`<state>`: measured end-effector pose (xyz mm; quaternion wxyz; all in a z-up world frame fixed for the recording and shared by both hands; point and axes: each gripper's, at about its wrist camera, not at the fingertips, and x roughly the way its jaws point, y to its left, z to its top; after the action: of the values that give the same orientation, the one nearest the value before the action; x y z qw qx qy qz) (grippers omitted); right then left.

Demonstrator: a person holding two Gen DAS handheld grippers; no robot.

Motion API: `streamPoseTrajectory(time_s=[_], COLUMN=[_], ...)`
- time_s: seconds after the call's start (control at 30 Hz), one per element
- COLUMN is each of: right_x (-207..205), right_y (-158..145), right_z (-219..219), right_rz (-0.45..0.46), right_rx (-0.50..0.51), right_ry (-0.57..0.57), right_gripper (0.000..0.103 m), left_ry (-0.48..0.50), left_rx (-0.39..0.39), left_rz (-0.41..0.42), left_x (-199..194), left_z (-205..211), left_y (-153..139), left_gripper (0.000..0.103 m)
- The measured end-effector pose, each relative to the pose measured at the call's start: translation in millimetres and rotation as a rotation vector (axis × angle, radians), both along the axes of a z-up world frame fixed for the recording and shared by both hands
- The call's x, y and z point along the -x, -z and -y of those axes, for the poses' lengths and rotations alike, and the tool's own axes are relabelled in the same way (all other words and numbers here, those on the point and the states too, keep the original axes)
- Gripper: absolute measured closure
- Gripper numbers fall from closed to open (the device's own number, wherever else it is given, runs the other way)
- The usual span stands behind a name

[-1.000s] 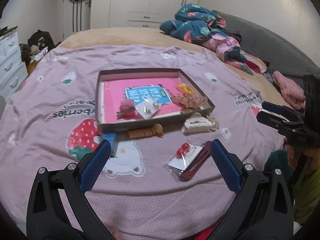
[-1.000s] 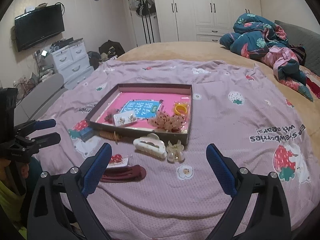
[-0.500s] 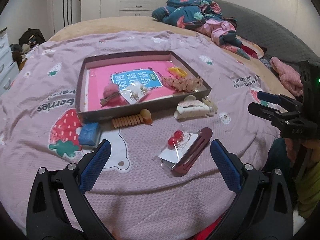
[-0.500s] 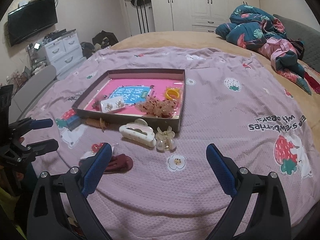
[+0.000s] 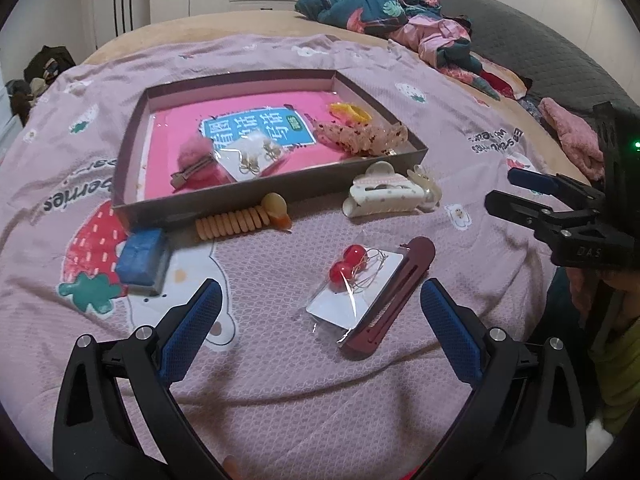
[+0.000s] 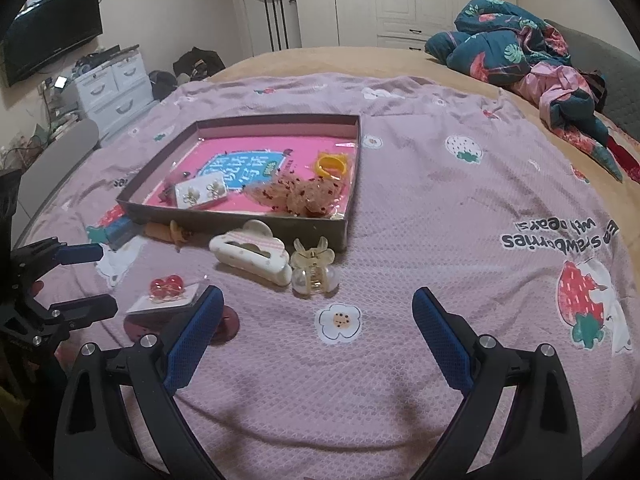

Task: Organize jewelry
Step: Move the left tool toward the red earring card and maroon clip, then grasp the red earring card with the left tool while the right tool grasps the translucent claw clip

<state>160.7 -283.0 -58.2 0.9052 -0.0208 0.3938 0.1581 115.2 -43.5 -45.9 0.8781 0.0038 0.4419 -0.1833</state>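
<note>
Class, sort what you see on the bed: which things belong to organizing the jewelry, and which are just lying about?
Job: tray, red earrings card, maroon clip, white claw clip, orange clip.
Lying about: crumpled bedding, blue block, television.

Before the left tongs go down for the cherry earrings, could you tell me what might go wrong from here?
1. The cherry earring packet lies partly on the dark red hair clip; the open left tongs may catch both.
2. The packet's clear, flat wrapper on the soft blanket could slip or pinch fabric.
3. The right tongs hover nearby and might collide.
</note>
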Motion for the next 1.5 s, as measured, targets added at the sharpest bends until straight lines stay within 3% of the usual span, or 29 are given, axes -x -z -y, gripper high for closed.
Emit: streamPoseTrajectory(time_s=[0.2, 0.3, 0.63, 0.9, 1.5], right_x=[-13.2, -21.3, -52.4, -66.5, -40.7], right_y=[14.7, 20.7, 42.8, 50.5, 31.5], right_z=[-0.6, -0.8, -7.5, -18.0, 0.2], right_rz=[-0.037, -0.056, -0.141, -0.152, -0.091], right_rx=[0.006, 0.0, -0.013, -0.023, -0.08], right_ry=[0.004, 0.006, -0.016, -0.053, -0.017], right_gripper=[0.01, 0.016, 0.048, 0.066, 0.066], left_ry=[0.029, 0.039, 0.08, 0.089, 0.071], left_rx=[0.024, 0.035, 0.039, 0.067, 0.085], left_rz=[-0.039, -0.062, -0.112, -0.125, -0.085], left_x=[-9.1, -14.7, -24.3, -31.3, -26.1], left_z=[5.2, 7.1, 17.2, 18.3, 12.5], left_y=[11.1, 16.8, 31.6, 33.9, 20.8], left_gripper=[0.025, 0.034, 0.042, 0.051, 0.061])
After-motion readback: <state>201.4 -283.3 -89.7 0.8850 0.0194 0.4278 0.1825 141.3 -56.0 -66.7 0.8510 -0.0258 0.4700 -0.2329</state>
